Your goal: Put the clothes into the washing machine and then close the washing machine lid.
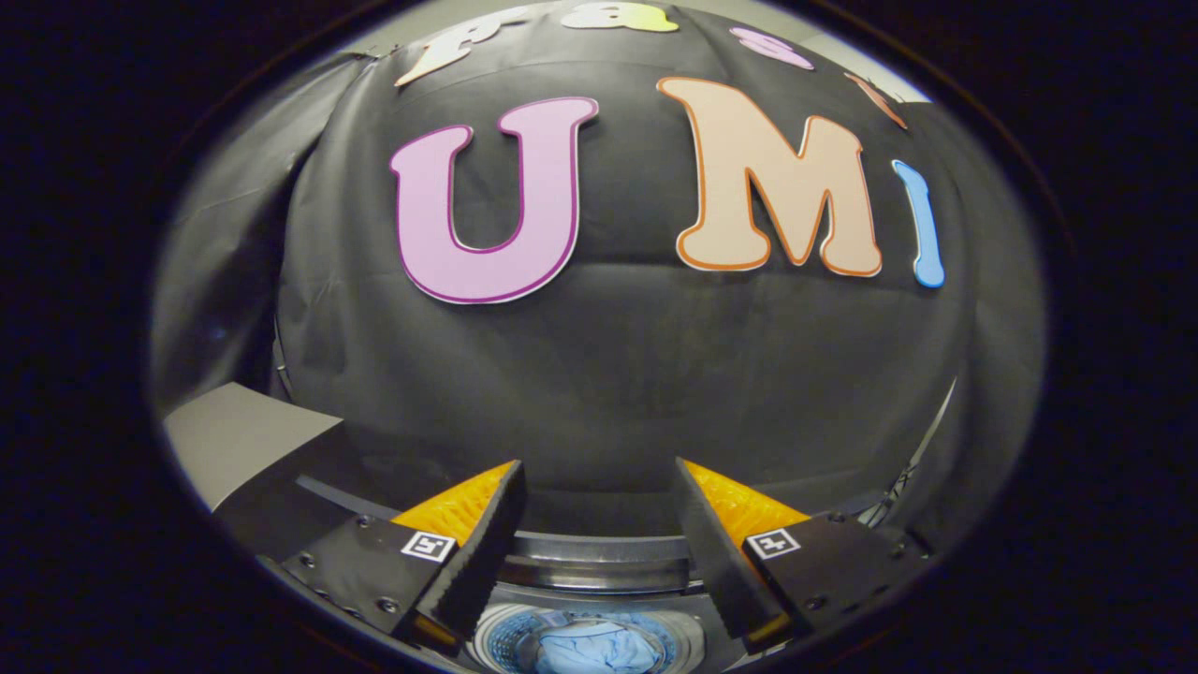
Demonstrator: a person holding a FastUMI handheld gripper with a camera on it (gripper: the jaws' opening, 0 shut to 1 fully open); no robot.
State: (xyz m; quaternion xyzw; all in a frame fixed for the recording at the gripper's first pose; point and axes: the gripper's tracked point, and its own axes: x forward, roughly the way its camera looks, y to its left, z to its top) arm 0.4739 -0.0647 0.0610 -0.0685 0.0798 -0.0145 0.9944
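Observation:
My gripper stands open, its two orange-and-black fingers spread wide with nothing between them. Below and between the fingers lies the washing machine's round tub opening, seen from above. A light blue garment lies crumpled inside the tub. The machine's grey back rim curves just ahead of the fingers. The dark lid stands raised at the left behind the left finger.
The black cloth wall hangs close behind the machine. A grey panel sits at the left beside the lid. Cables run down at the right of the machine.

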